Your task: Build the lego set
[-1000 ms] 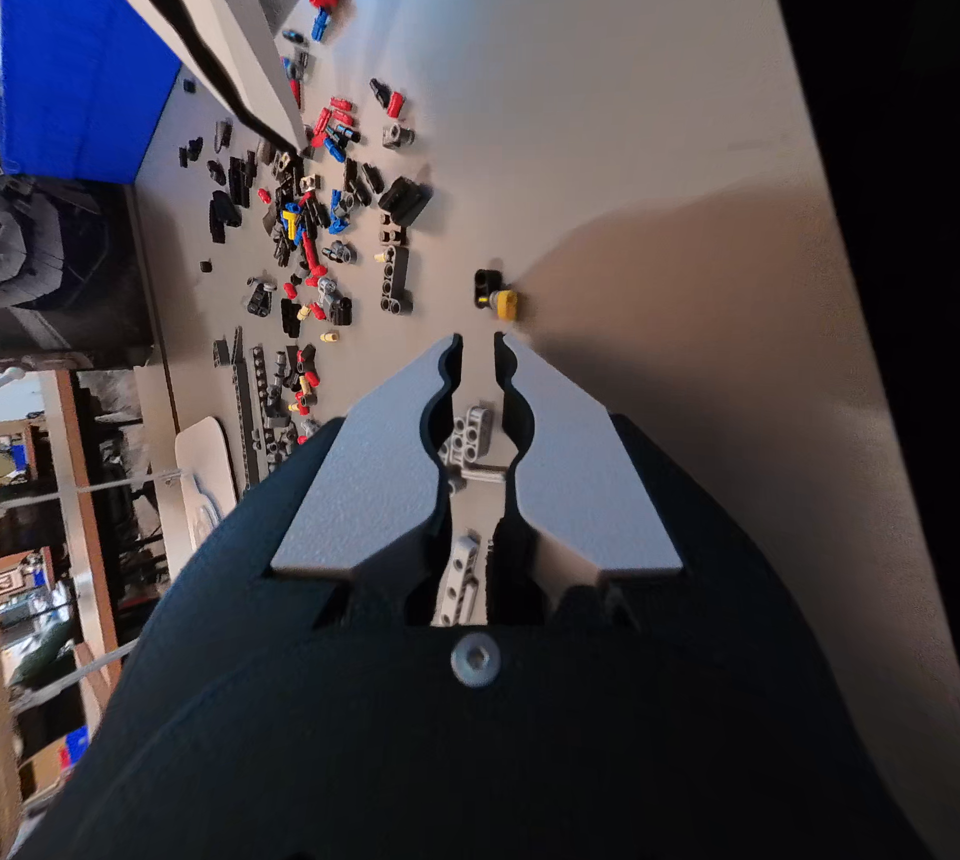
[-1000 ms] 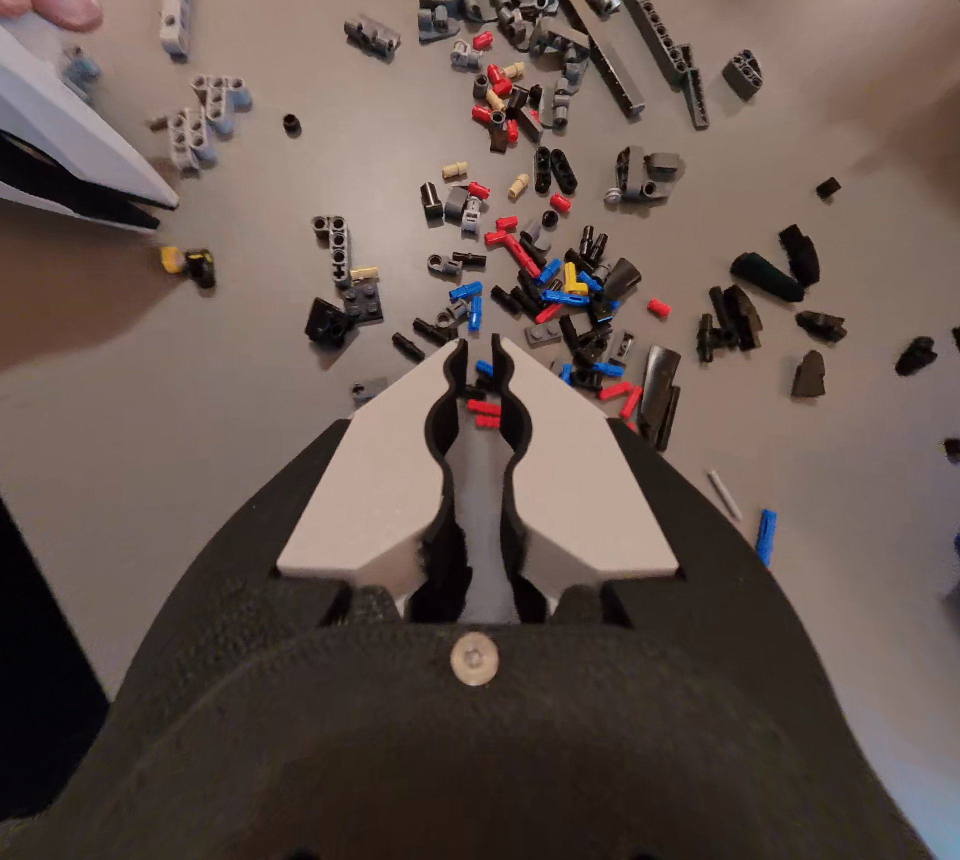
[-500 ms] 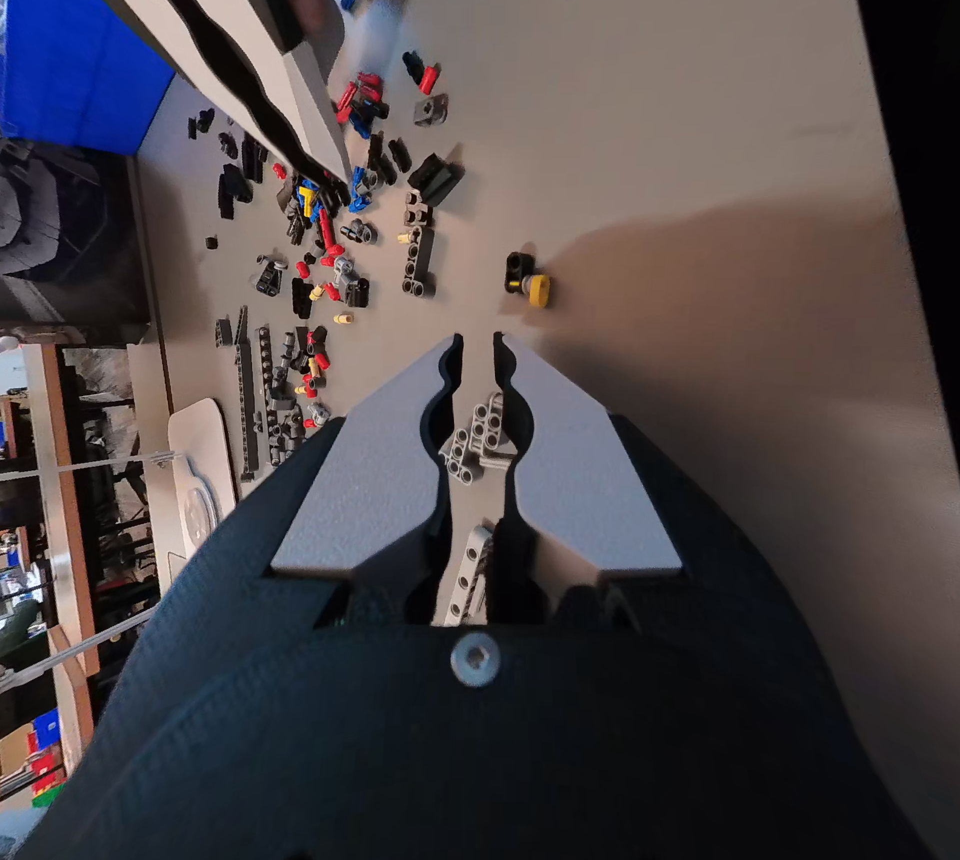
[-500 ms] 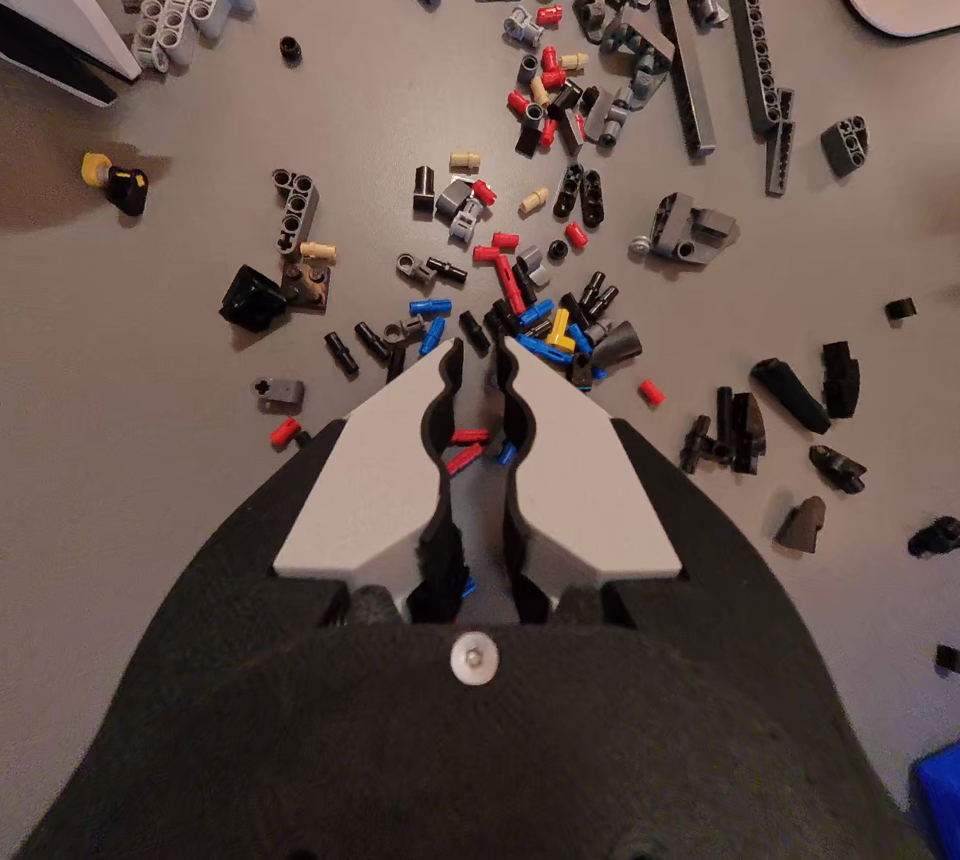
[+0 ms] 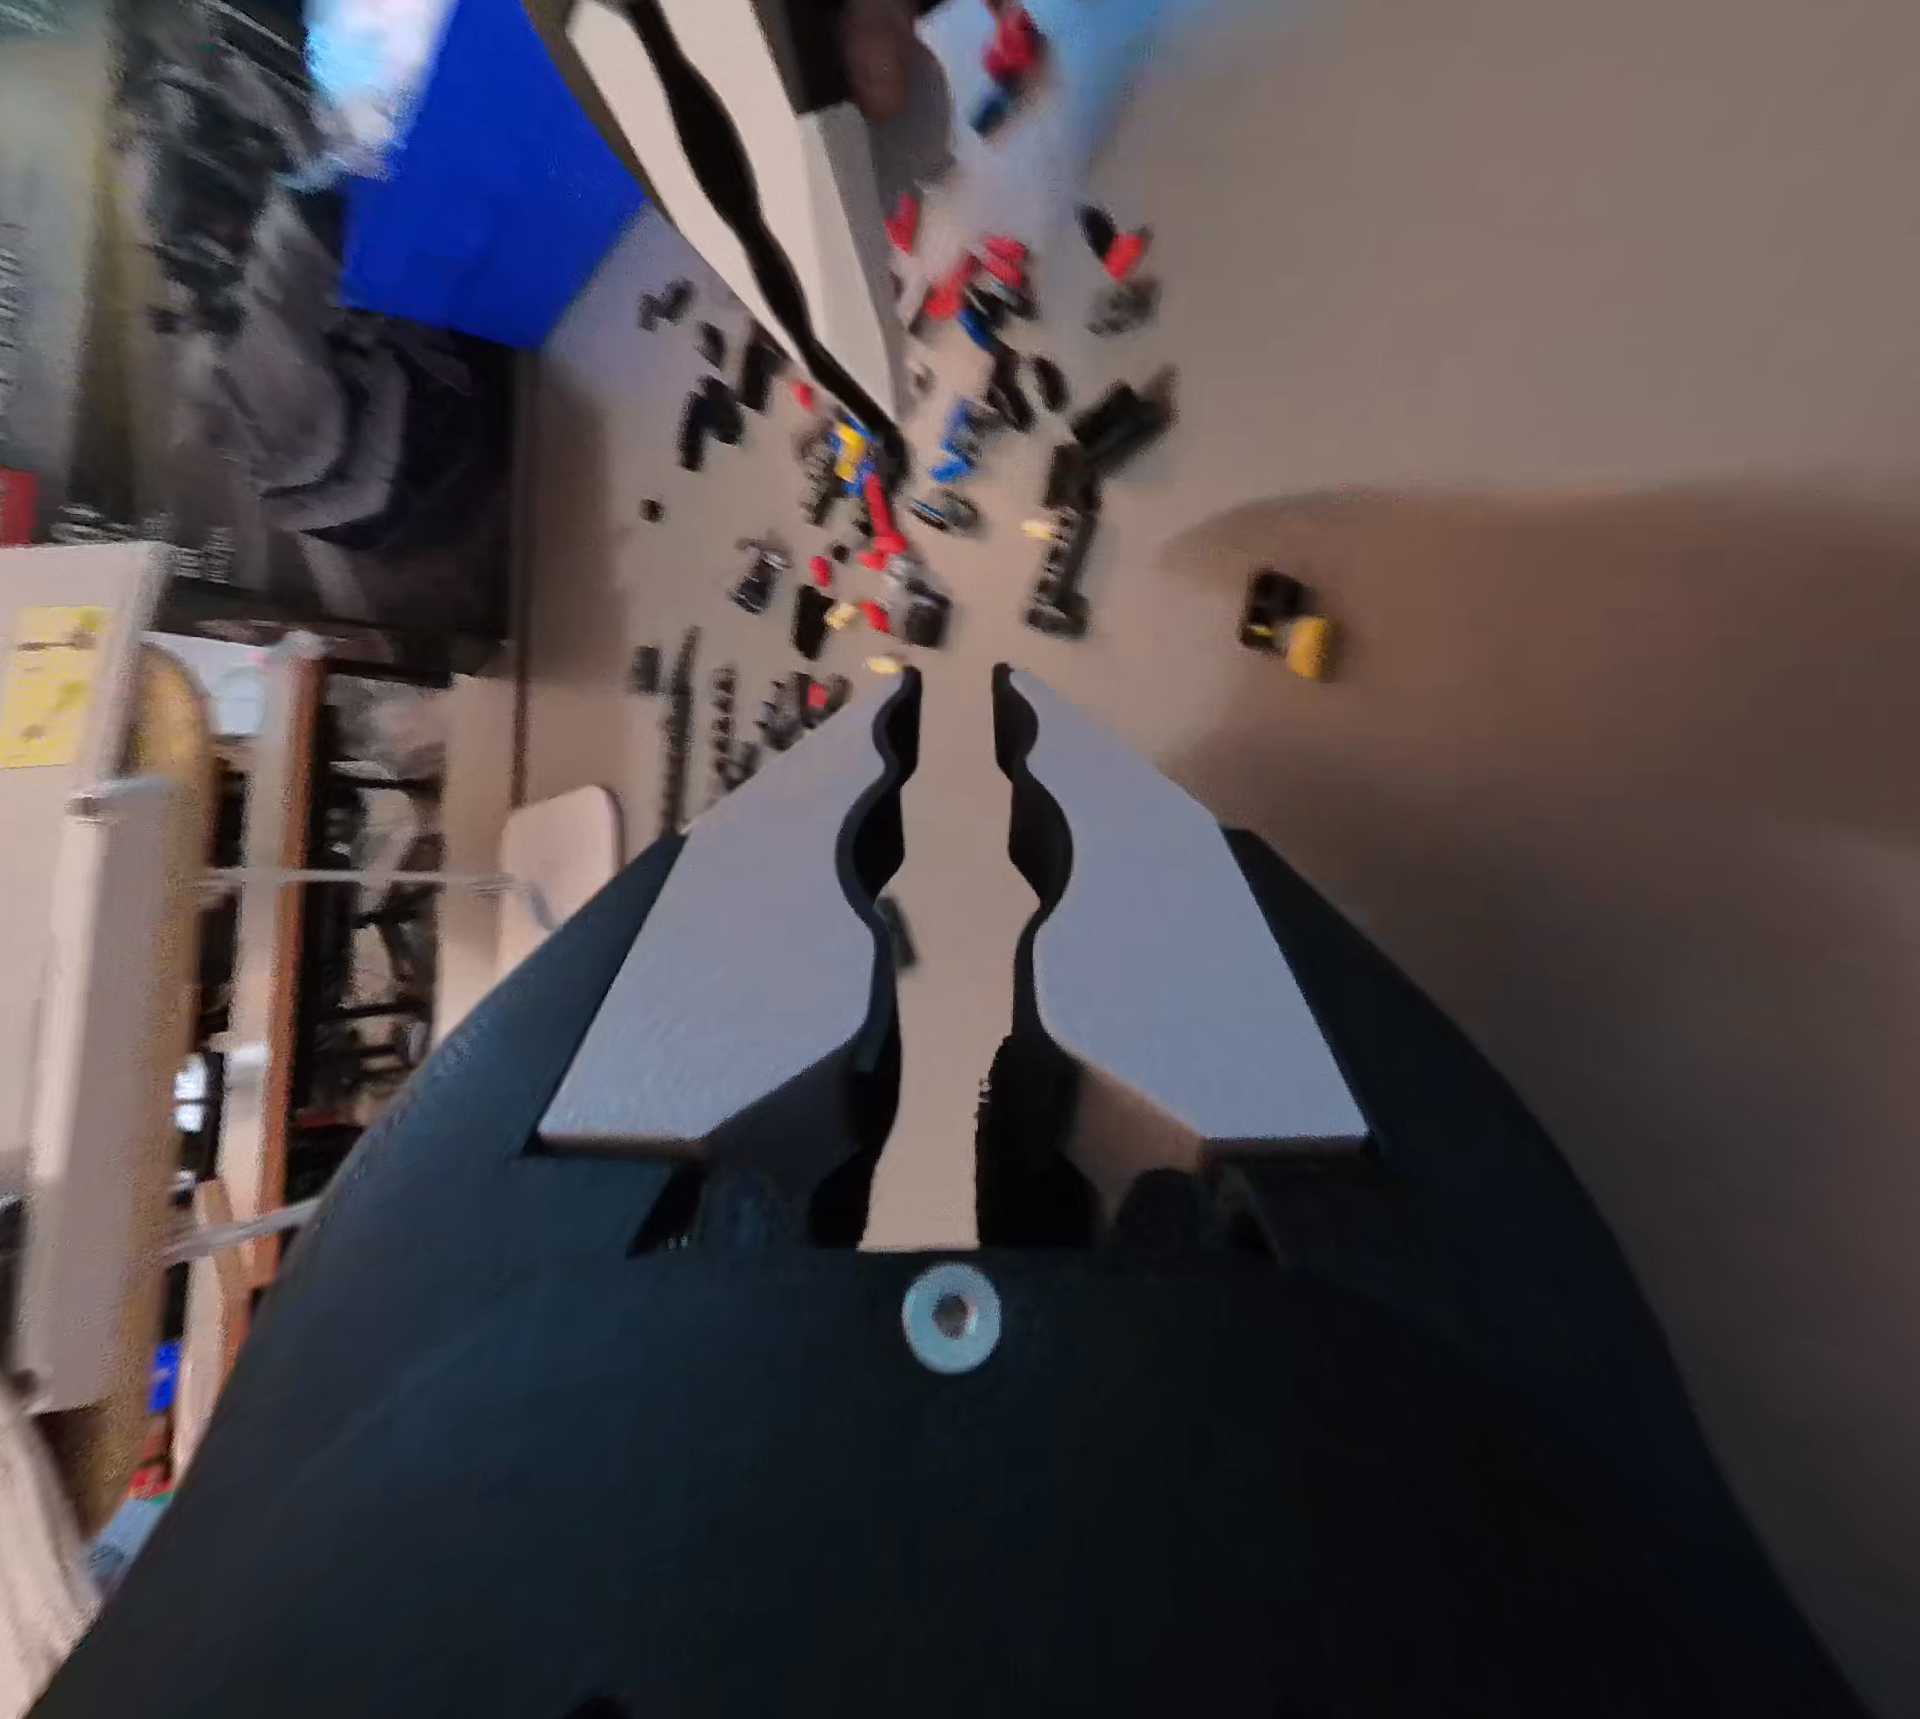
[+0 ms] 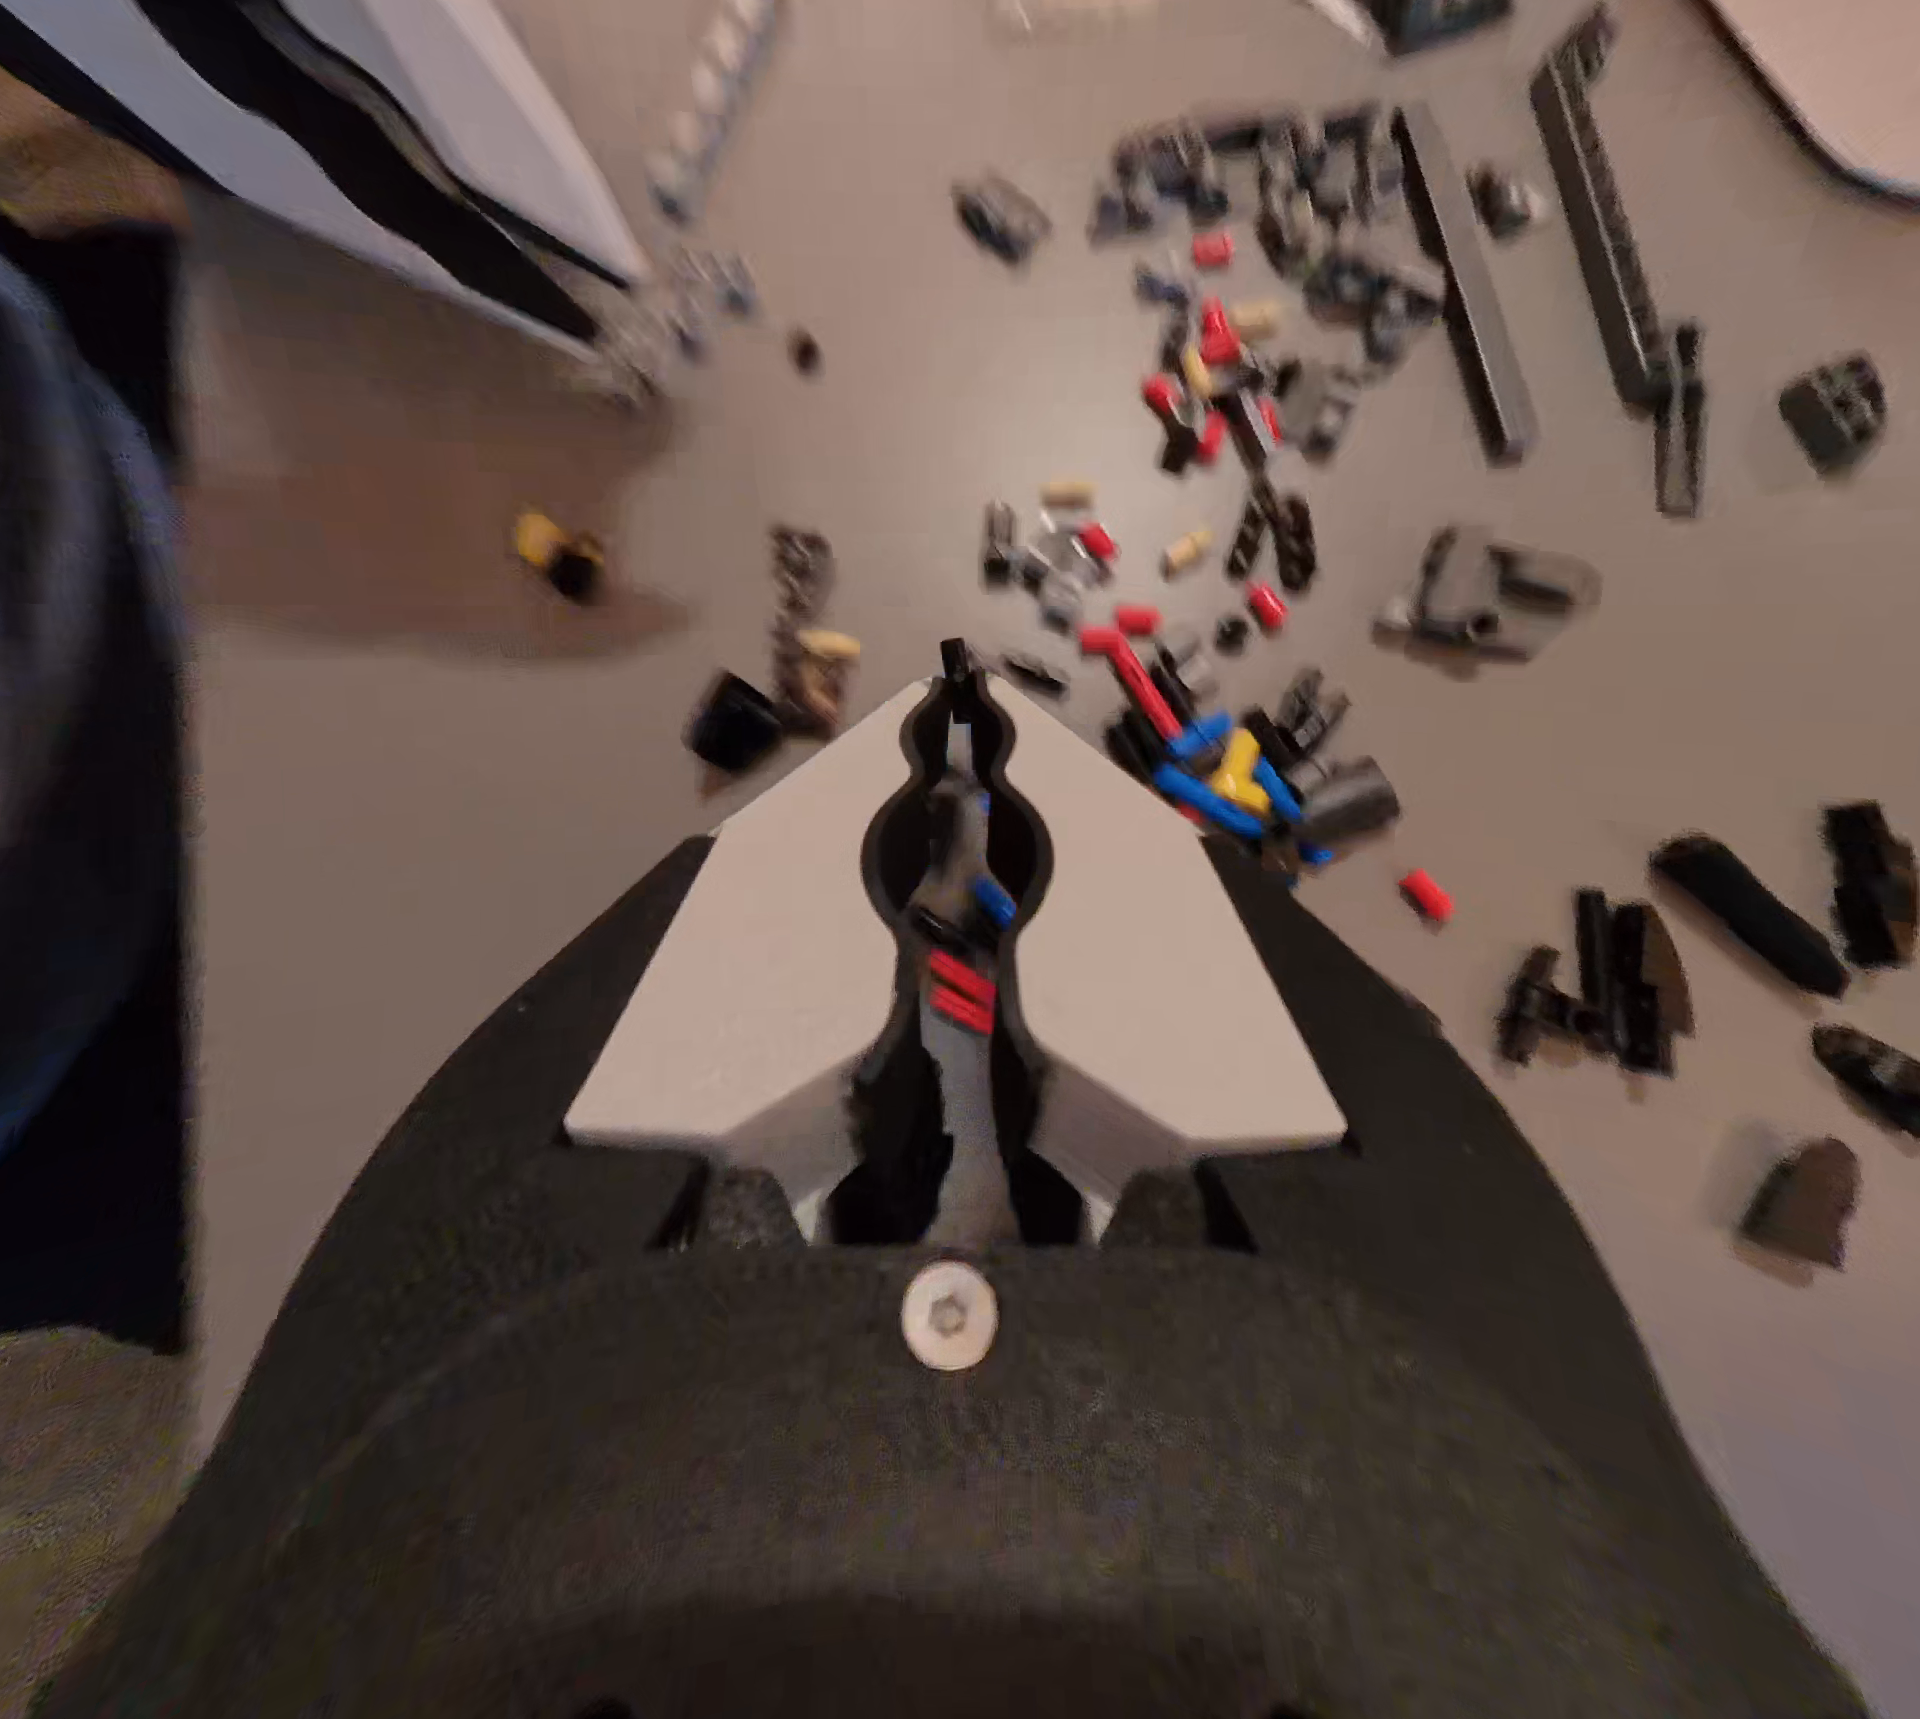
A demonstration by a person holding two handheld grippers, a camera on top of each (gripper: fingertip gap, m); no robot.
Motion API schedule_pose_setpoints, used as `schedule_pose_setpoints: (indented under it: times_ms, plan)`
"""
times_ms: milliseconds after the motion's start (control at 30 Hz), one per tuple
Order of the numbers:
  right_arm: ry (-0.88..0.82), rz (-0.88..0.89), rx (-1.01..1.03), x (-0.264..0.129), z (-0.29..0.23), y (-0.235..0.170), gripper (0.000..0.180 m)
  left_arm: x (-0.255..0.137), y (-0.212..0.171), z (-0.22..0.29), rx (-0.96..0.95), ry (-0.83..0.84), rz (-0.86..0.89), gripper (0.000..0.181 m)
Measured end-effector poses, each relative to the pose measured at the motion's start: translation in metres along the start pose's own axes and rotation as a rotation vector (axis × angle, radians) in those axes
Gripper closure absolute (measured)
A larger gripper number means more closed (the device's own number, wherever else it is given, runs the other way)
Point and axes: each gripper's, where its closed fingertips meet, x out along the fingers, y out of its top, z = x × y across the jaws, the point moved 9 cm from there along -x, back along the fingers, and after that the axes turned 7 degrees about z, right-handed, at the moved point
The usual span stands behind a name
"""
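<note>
Both views are dim and warm, smeared by motion blur; the scattered lego pieces (image 6: pixel 1226 443) lose their edges. A cool blue glare washes the worktop (image 5: pixel 1507 111) at its far end in the left wrist view. Broad soft shadows lie across the worktop. Wide-angle distortion bends the picture edges.

Each camera sits just behind its own tongs and looks forward along them. The left view is rolled sideways, skimming low across the worktop (image 5: pixel 1507 163), with the right tongs (image 5: pixel 883 422) reaching in from the upper left. The right view looks steeply down from close above, the left tongs (image 6: pixel 613 319) entering at upper left. Both share the scattered loose pieces (image 6: pixel 1226 443) and a yellow-and-black piece (image 5: pixel 1288 625), and both are blurred.
</note>
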Motion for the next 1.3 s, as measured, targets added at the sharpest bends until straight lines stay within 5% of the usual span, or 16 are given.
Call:
schedule_pose_setpoints:
  times_ms: [267,667,1033,1300]
  plan:
    - [0.223,0.132,0.030,-0.025,-0.043,0.077,0.179,-0.016,0.033,-0.031,0.150,0.231,0.176,0.162]
    - [0.255,0.141,0.054,-0.034,-0.068,0.113,0.179,-0.044,0.055,-0.033,0.233,0.331,0.213,0.179]
    - [0.016,0.289,-0.358,-0.057,-0.106,0.143,0.175,-0.078,0.055,-0.066,-0.366,0.120,0.601,0.179]
    - [0.050,0.327,-0.365,-0.062,-0.112,0.148,0.179,-0.082,0.057,-0.071,-0.481,0.045,0.700,0.179]
